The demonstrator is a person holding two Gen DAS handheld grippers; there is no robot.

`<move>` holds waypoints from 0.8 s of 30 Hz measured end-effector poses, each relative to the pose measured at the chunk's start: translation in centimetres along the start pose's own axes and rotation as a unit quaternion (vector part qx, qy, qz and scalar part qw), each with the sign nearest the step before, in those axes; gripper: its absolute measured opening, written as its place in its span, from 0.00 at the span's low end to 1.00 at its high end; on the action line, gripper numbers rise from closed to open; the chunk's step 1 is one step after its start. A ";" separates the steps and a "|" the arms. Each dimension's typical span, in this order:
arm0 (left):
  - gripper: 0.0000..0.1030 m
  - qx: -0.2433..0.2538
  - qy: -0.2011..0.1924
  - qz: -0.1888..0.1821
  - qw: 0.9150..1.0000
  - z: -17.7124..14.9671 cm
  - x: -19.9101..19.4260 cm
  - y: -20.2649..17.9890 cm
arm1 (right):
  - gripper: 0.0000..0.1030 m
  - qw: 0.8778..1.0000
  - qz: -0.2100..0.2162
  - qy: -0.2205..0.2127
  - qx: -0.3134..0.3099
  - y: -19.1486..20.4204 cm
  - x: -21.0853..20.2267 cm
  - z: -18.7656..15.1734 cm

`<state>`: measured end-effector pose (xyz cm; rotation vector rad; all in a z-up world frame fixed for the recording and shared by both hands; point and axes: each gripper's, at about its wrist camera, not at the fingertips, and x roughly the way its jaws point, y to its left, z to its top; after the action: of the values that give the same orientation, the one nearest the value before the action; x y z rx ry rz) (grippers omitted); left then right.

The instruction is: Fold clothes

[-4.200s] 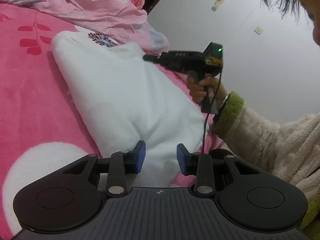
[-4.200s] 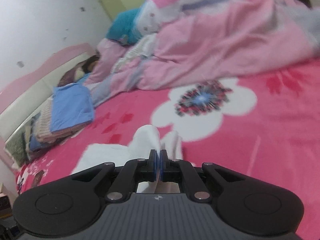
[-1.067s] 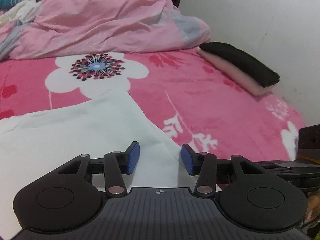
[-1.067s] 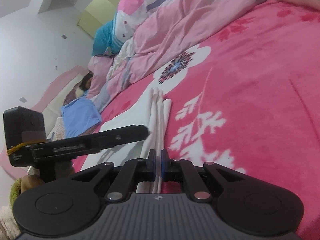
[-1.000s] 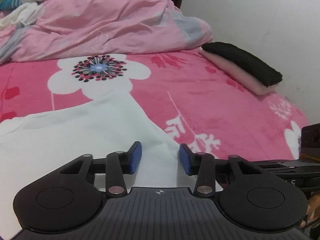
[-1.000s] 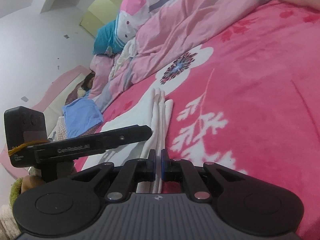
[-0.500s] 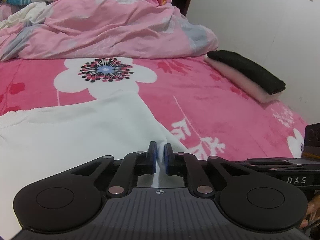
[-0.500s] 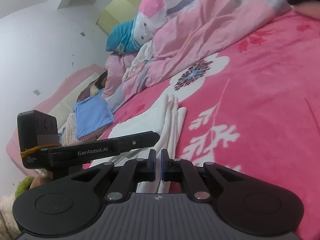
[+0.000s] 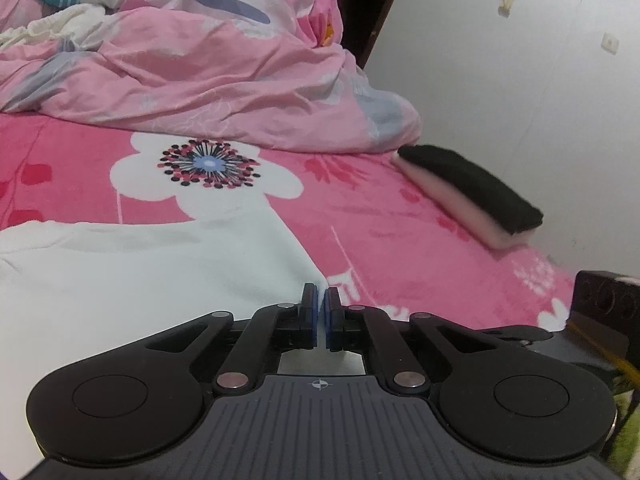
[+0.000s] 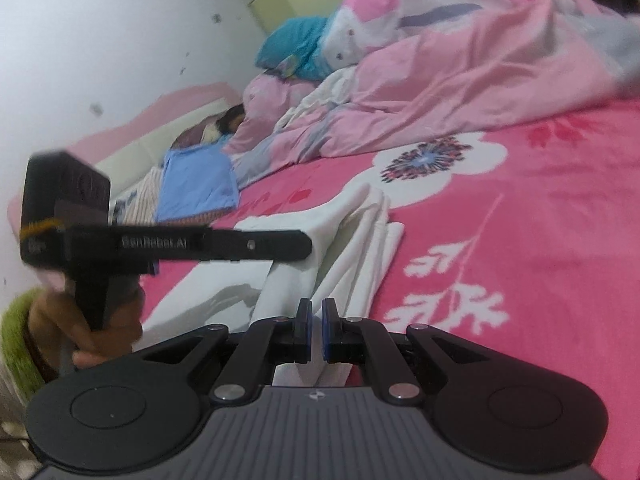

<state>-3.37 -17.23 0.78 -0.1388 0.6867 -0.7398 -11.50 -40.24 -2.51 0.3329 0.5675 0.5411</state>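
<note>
I see the white garment (image 9: 152, 276) lying spread on the pink flowered blanket (image 9: 400, 224), its far edge just short of the big white flower print (image 9: 208, 180) that I take as my landmark. My left gripper (image 9: 320, 312) sits at the garment's near corner, below that flower; its jaws have just been closing and the blue pads now stand together on a pinch of the white cloth. In the right wrist view, my right gripper (image 10: 315, 328) is clamped on the garment's (image 10: 352, 240) bunched, folded edge, which runs as several white layers up toward the flower print (image 10: 432, 168). The left gripper (image 10: 309, 243) reaches in from the left there, held by a hand (image 10: 84, 320) with a green cuff, its tip over the cloth. Behind the flower lies a crumpled pink quilt (image 9: 200, 68). To the right of the flower, near the wall, a black folded piece (image 9: 472, 188) rests on a pale one. Far left of the flower, a blue folded cloth (image 10: 196, 184) tops a stack by the headboard.
</note>
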 end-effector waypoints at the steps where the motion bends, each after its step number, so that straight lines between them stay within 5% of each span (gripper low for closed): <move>1: 0.01 -0.003 -0.002 -0.002 1.000 0.0 -0.1 0.0 | 0.05 1.000 -0.001 0.004 -0.012 0.2 0.1 0.1; 10: 0.02 -0.006 -0.005 -0.024 1.000 0.2 0.6 0.0 | 0.05 0.987 -0.008 0.039 -0.157 3.1 1.4 -0.2; 14: 0.02 -0.019 0.033 -0.029 0.999 -0.4 2.9 0.7 | 0.05 0.984 0.003 0.041 -0.174 3.3 1.1 -0.7; 19: 0.04 -0.030 0.045 -0.031 0.998 -0.7 3.7 1.3 | 0.05 0.992 0.022 0.028 -0.121 1.8 -1.8 -1.3; 24: 0.05 -0.040 0.053 -0.035 0.997 -0.7 4.0 1.6 | 0.05 0.998 0.026 -0.035 -0.033 0.9 -6.0 -1.6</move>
<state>-0.76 -18.61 -2.36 -0.1999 0.8162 -0.7918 -17.05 -42.64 -0.93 0.3039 0.4733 0.5955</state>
